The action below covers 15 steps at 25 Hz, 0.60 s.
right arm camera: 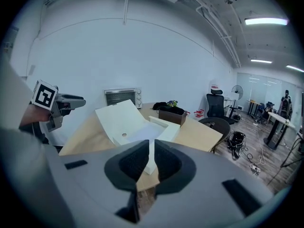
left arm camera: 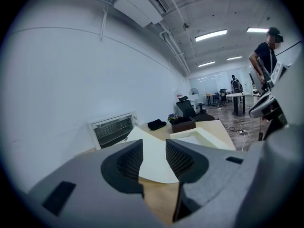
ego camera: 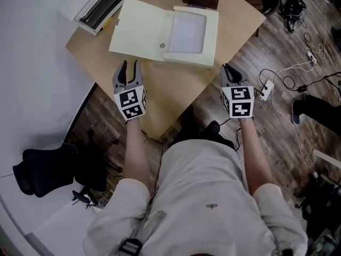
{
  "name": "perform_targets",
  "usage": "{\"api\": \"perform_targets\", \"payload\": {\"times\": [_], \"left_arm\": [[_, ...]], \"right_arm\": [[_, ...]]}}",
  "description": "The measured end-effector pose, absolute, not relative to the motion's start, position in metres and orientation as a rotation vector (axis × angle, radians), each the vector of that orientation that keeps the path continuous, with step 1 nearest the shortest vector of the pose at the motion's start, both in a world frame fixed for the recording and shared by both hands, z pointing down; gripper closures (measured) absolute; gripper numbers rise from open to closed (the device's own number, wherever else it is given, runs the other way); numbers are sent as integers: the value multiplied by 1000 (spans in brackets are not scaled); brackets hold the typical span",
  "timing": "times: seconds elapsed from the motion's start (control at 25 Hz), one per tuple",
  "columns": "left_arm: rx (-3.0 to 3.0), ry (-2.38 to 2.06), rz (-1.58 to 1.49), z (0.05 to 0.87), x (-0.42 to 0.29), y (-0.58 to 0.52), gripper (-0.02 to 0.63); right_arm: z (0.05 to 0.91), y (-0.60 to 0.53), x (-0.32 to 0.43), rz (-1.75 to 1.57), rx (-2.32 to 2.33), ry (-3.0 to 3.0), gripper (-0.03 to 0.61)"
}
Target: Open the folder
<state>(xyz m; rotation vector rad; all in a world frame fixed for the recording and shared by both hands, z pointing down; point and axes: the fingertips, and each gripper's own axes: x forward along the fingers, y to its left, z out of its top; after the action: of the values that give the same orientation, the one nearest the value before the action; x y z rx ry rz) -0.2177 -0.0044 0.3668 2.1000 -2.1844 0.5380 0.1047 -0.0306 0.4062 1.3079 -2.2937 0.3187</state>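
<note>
Across the desk (ego camera: pixel 170 89), folder (ego camera: pixel 144 31) lies open.

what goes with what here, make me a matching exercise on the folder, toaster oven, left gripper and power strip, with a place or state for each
Things:
1 folder
2 toaster oven
3 left gripper
4 power strip

Places and states:
a on the floor, right of the table
b lying open on the table
c jaws apart, nothing between them
d at the table's far left corner

Pairs: 1-b, 2-d, 3-c, 4-a
</note>
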Motion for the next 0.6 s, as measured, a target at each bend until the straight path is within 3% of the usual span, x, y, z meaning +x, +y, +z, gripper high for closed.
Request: {"api": "perform_targets", "payload": {"times": [0.6], "left_arm": [[2252, -2031, 359, 318, -105, 37, 471]], "right_arm": [[341, 22, 123, 265, 1293, -2452, 543]]}}
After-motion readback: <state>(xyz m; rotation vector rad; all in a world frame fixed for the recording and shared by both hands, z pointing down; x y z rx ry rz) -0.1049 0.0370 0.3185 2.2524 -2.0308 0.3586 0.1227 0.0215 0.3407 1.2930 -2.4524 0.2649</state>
